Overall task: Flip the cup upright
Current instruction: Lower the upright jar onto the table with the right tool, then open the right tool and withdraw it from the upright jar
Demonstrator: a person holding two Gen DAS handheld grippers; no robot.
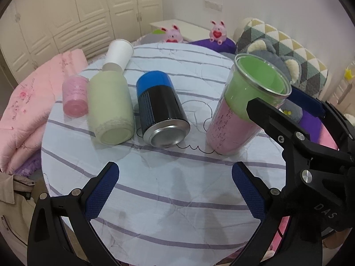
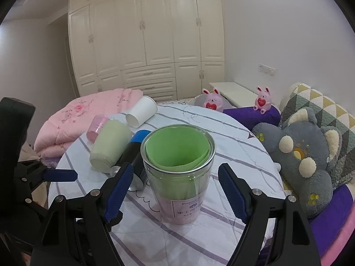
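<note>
A clear cup with green and pink paper lining (image 1: 246,108) stands upright on the round striped table (image 1: 159,190); it also shows in the right wrist view (image 2: 179,173). My right gripper (image 2: 175,190) is open, its fingers on either side of the cup, apart from its wall. My left gripper (image 1: 175,188) is open and empty over the table's near part, left of that cup. A black and blue can (image 1: 160,108), a pale green cup (image 1: 109,108), a small pink cup (image 1: 74,96) and a white paper cup (image 1: 118,54) lie on their sides.
A pink folded quilt (image 1: 24,110) lies left of the table. A grey plush toy (image 2: 306,155) and a patterned cushion (image 2: 328,110) sit to the right. Two pink plush rabbits (image 2: 263,99) and a cream wardrobe (image 2: 144,33) stand behind.
</note>
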